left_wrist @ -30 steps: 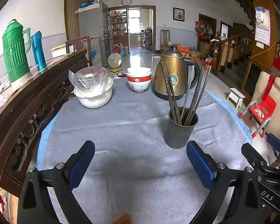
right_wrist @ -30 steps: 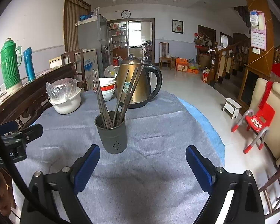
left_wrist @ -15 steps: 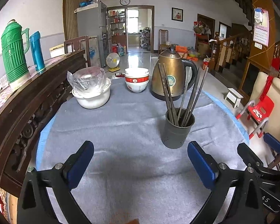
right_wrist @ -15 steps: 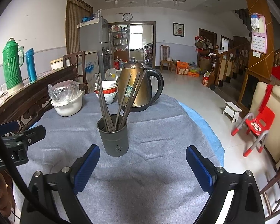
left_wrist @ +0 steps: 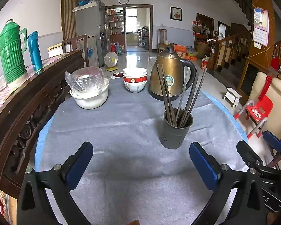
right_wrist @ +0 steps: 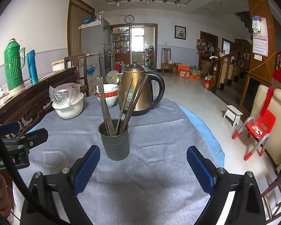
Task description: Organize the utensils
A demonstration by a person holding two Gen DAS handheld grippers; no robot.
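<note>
Kettle (left_wrist: 168, 76) and bowls (left_wrist: 134, 80) behind chopstick holder (left_wrist: 175, 129) (both hand-held grippers spread, empty)

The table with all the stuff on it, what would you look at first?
Probably the dark grey cup full of tall chopsticks, standing in the middle of the grey cloth. Behind it shines a big brass-coloured kettle, with stacked red-and-white bowls to its left.

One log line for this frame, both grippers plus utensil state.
left gripper: open, empty | right gripper: open, empty | chopsticks: upright in grey holder | holder: on grey cloth, before kettle
</note>
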